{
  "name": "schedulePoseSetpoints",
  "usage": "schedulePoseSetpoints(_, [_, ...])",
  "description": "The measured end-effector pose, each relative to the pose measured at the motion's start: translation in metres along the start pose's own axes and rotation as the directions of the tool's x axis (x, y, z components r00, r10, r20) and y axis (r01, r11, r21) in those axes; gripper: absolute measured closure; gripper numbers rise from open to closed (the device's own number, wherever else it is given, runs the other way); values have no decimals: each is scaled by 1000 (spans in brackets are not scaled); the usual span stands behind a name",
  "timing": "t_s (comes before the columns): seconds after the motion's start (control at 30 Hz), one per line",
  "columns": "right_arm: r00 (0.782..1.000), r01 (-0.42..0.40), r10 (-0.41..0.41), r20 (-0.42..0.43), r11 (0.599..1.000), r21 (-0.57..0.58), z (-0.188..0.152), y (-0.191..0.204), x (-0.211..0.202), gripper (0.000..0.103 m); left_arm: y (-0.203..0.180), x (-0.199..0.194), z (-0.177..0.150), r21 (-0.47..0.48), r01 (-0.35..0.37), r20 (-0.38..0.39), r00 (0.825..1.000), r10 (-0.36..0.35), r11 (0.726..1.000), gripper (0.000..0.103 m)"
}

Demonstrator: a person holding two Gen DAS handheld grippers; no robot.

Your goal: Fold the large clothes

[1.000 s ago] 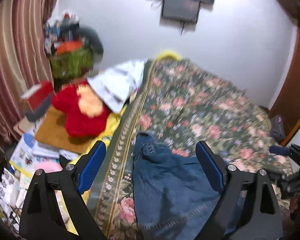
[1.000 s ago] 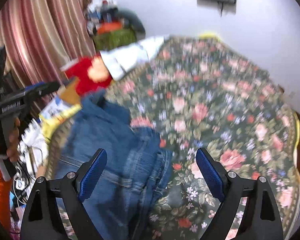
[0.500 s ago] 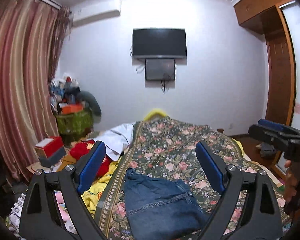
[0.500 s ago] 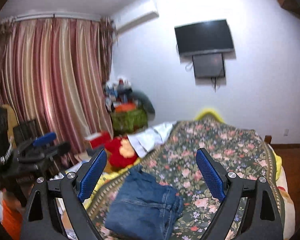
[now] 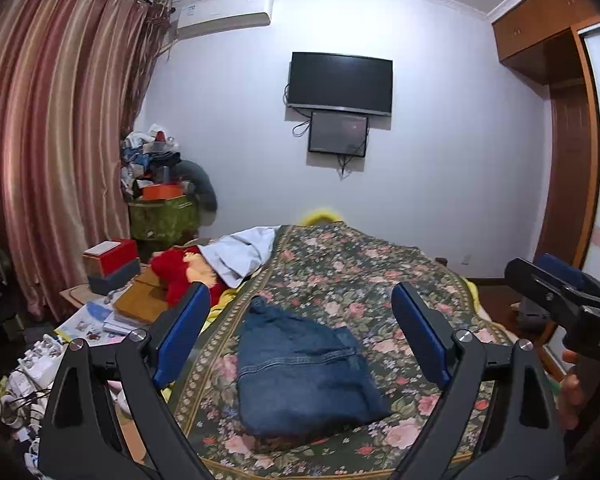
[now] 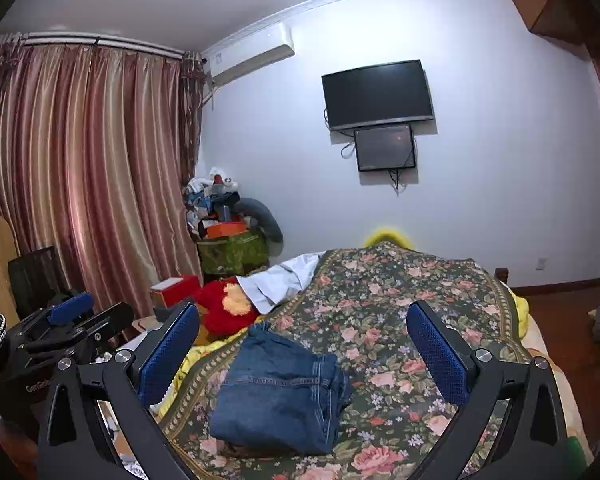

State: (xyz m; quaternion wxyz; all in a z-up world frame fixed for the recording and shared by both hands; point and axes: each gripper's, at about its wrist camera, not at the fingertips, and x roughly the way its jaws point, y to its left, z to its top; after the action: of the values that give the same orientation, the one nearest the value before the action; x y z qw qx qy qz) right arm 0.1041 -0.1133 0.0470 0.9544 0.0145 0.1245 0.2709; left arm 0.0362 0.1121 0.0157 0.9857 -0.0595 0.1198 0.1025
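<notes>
A pair of blue jeans (image 5: 300,368) lies folded in a compact rectangle on the floral bedspread (image 5: 364,276), near the bed's front left. It also shows in the right wrist view (image 6: 280,400). My left gripper (image 5: 300,340) is open and empty, held above and back from the jeans. My right gripper (image 6: 304,352) is open and empty too, raised over the bed. Each gripper appears at the edge of the other's view: the right gripper (image 5: 560,300) at far right, the left gripper (image 6: 64,328) at far left.
A white garment (image 5: 240,252) lies at the bed's far left edge. A red plush toy (image 5: 180,272), boxes, papers and cables crowd the floor on the left. Striped curtains (image 5: 60,140) hang on the left; a wardrobe (image 5: 572,140) stands right; a TV (image 5: 340,82) is on the wall.
Both grippers have lifted and pulled back from close over the jeans to a level view of the room. The jeans stay folded on the bed.
</notes>
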Motion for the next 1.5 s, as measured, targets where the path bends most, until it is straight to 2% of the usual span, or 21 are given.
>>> schedulePoseSetpoints(0.17, [1000, 8, -9, -21, 1000, -25, -7, 4, 3, 0, 1, 0, -6, 1, -25, -11, 1000, 25, 1000, 11])
schedulePoseSetpoints(0.77, [999, 5, -7, -46, 1000, -29, -10, 4, 7, 0, 3, 8, -12, -7, -8, -25, 1000, 8, 1000, 10])
schedulePoseSetpoints(0.87, [999, 4, -6, -46, 1000, -29, -10, 4, 7, 0, 3, 8, -13, -11, -5, -23, 1000, 5, 1000, 4])
schedulePoseSetpoints(1.5, [999, 12, -13, -41, 1000, -25, -12, 2, 6, 0, 2, 9, -14, -20, 8, -25, 1000, -9, 1000, 3])
